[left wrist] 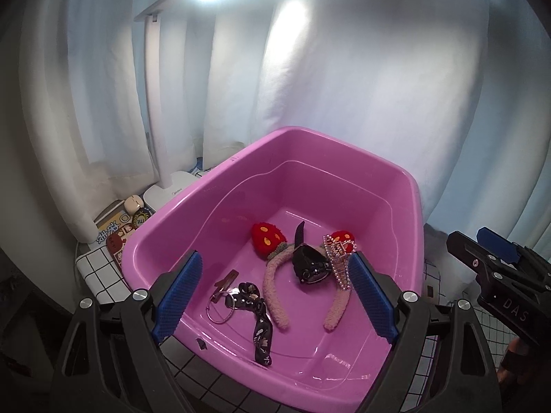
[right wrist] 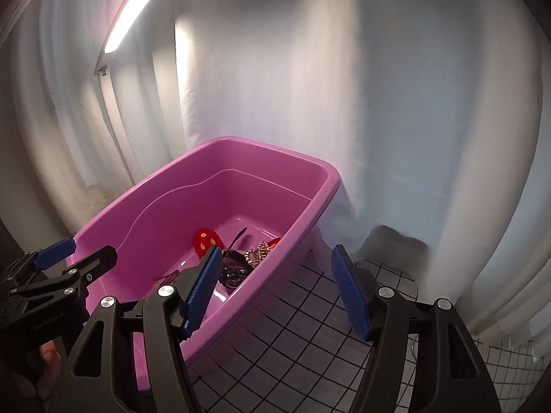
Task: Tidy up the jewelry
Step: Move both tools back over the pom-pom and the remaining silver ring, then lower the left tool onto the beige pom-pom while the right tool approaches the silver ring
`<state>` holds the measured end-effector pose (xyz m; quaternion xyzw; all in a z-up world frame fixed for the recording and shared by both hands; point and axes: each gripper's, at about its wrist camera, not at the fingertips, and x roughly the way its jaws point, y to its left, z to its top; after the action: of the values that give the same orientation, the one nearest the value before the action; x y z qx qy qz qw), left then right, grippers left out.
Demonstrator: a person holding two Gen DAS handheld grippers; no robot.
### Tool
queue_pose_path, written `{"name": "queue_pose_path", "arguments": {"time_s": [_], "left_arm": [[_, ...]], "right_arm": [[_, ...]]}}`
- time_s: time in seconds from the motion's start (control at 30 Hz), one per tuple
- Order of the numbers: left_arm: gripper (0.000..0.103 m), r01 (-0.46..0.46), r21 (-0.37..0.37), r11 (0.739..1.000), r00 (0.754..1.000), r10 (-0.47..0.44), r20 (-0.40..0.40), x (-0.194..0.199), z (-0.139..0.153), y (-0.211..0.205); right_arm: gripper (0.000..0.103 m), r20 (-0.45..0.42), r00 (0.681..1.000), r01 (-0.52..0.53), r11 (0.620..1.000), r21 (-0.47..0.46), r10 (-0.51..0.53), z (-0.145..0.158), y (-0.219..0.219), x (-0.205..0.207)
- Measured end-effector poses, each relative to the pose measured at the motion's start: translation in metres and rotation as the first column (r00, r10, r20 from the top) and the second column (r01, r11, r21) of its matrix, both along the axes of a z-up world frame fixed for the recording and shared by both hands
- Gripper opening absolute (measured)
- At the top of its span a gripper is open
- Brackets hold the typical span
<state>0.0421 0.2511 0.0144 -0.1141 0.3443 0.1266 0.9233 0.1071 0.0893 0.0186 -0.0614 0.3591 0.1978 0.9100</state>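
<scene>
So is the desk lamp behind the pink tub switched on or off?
On: the desk lamp has a brightly glowing bar, lighting the curtain behind the pink tub.

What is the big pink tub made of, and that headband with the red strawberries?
The pink tub looks like smooth, glossy moulded plastic: light gleams off its floor and rim. The headband looks like fuzzy plush fabric, pinkish and nubbly, with no shine; its red strawberries seem to be the same fluffy stuff.

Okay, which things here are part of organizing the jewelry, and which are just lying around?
For the job:
pink tub
strawberry headband
rhinestone hair claw
black hair claw
black patterned ribbon
metal ring
flat hair clip

Lying about:
desk lamp
earbud case
printed boxes
</scene>
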Motion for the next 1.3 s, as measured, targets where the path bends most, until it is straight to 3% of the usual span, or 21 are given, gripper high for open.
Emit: {"name": "queue_pose_path", "arguments": {"time_s": [0.33,0.7,1.0,1.3], "left_arm": [[0.086,0.135,-0.022,0.991,0.990,-0.135,0.030,-0.008,0.015,-0.068],[0.089,0.337,-0.020,0.941,0.941,-0.336,0.043,-0.005,0.013,-0.161],[0.089,0.436,-0.044,0.899,0.899,-0.437,-0.026,0.015,-0.021,-0.215],[0.089,0.447,-0.035,0.894,0.886,-0.448,-0.116,0.056,-0.072,-0.239]], "right_arm": [[0.063,-0.025,0.990,0.136,0.990,-0.022,-0.137,-0.014,-0.113,-0.041],[0.064,-0.068,0.943,0.321,0.945,-0.066,-0.325,-0.035,-0.227,-0.074],[0.064,-0.112,0.923,0.361,0.929,-0.075,-0.368,-0.057,-0.260,-0.073],[0.064,-0.178,0.909,0.372,0.926,-0.065,-0.378,-0.095,-0.267,-0.046]]}}
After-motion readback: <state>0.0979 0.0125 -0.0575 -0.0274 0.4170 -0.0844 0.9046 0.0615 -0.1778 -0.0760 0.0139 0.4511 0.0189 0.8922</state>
